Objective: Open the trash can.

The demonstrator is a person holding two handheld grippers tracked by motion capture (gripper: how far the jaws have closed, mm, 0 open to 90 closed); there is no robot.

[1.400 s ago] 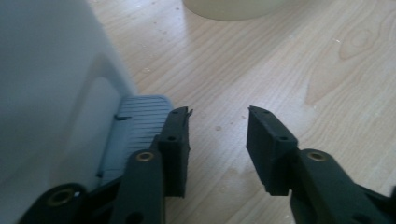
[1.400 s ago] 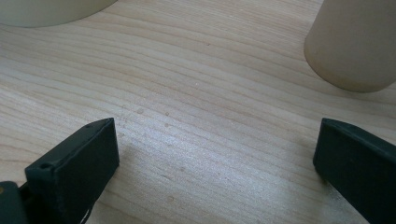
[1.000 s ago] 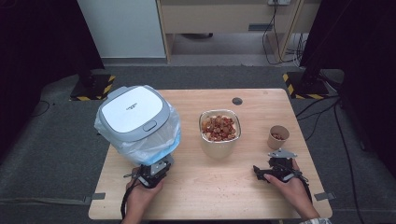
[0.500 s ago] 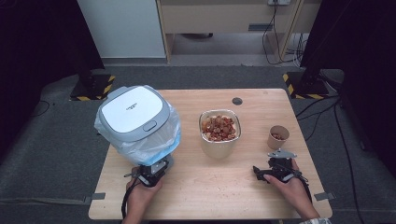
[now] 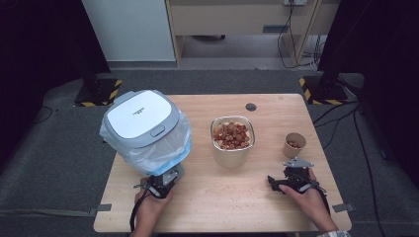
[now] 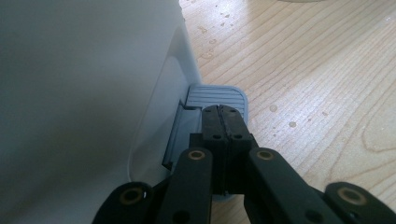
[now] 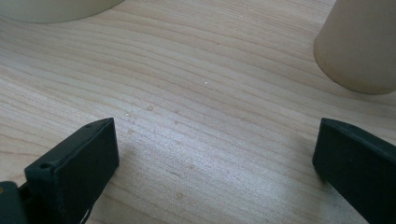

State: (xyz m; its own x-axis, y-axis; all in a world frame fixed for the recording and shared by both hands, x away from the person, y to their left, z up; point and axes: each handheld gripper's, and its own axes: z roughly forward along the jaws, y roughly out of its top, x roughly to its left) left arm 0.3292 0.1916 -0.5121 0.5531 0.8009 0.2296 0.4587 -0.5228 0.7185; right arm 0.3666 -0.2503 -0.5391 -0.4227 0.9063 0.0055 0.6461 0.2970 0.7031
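One wooden table (image 5: 207, 197) carries one white pedal bin (image 5: 143, 123) lined with one clear bag (image 5: 170, 150), and the bin has one grey foot pedal (image 6: 217, 95). There is one tub (image 5: 232, 143) full of reddish-brown pieces too many to count, one paper cup (image 5: 295, 144) and one small dark disc (image 5: 251, 106). Two grippers are present, one left (image 5: 168, 178) and one right (image 5: 272, 181).
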